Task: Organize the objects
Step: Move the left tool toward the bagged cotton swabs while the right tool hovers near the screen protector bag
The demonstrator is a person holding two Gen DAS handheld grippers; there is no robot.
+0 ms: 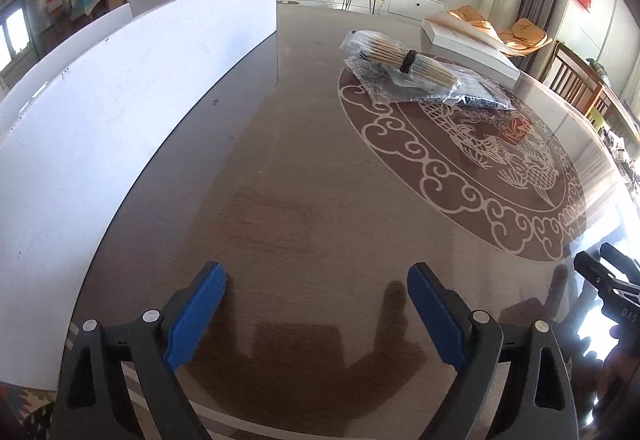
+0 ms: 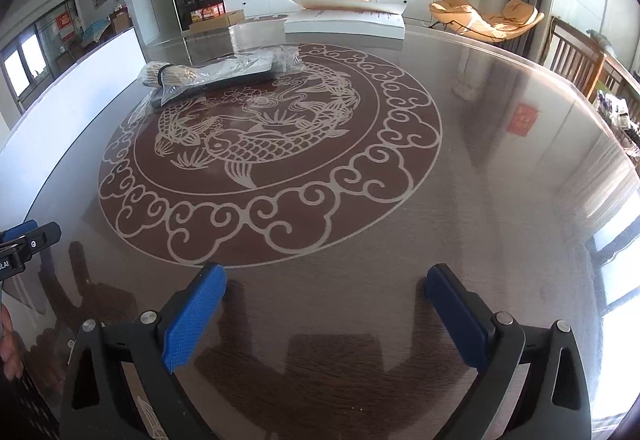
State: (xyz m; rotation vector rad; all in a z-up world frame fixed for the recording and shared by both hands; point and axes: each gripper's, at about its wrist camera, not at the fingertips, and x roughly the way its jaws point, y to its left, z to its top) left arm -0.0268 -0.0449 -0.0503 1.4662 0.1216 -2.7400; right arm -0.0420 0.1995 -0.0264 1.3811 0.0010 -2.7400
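A bundle of wooden sticks in clear plastic, bound by a black band, lies on flat plastic packets on the far part of the round brown table. The bundle and the packets also show in the right wrist view, at the far left of the fish medallion. My left gripper is open and empty, low over the table's near edge. My right gripper is open and empty, near the table's front. Both are far from the bundle.
A large white board stands upright along the table's left side. A flat white box lies at the far edge, also in the right wrist view. Wooden chairs stand at the right. The right gripper's body shows at the left view's right edge.
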